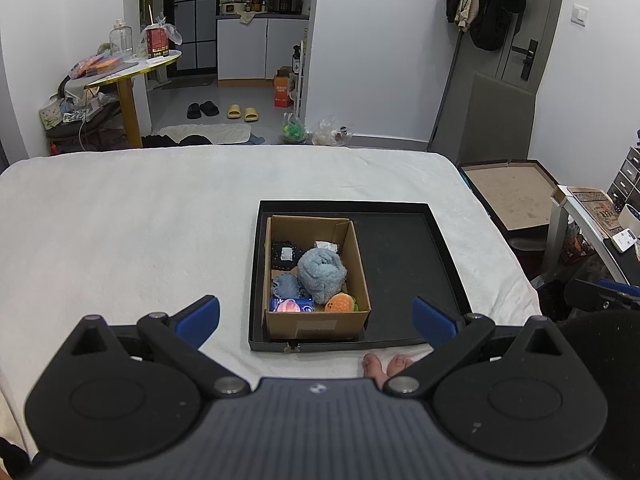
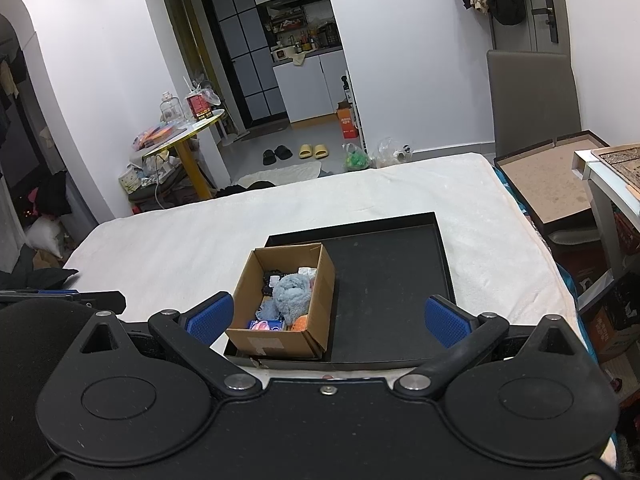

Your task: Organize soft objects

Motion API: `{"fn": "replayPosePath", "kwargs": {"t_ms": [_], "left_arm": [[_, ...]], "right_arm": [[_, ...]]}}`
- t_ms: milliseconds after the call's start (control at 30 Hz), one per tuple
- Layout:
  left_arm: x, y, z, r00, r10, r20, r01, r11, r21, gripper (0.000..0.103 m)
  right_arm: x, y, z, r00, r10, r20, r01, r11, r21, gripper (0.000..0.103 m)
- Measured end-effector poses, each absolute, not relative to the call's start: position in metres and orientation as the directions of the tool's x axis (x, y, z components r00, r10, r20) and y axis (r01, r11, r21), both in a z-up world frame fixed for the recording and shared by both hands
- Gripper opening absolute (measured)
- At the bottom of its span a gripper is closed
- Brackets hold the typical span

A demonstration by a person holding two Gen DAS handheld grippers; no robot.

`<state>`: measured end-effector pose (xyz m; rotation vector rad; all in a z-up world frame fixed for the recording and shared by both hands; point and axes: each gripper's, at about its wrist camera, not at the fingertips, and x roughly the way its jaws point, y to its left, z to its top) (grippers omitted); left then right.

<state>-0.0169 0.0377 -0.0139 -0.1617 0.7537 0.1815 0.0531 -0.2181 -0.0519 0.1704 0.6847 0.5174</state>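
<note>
Cardboard box (image 1: 316, 322) ahead, between wide-spread left gripper (image 1: 316, 320) fingers — apart

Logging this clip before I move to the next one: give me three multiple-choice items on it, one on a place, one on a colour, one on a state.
1. Where does the brown cardboard box sit?
A. in the left part of the shallow black tray
B. on the bare white cover
C. on the floor

2. What colour is the large fluffy rolled cloth in the box?
A. red
B. light blue
C. green

3. How do the jaws of the left gripper and the right gripper stand?
A. both shut on cloth
B. one open, one shut
C. both open, holding nothing

Key: 1 A, the tray's rim surrounds the box; 2 B, its pile is pale blue; 3 C, the blue pads stand wide apart with nothing between them.
</note>
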Motion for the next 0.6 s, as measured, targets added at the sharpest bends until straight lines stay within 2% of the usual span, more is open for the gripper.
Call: {"fn": "replayPosePath", "kwargs": {"t_ms": [600], "left_arm": [[-0.0152,0.0355,-0.0143,0.719,0.118,-0.685,-0.235,0.969,-0.08,0.101]], "right_arm": [[0.0537,-0.2185,-0.0518,0.655,0.507,-0.56,-0.398,0.861,0.315,0.103]]}}
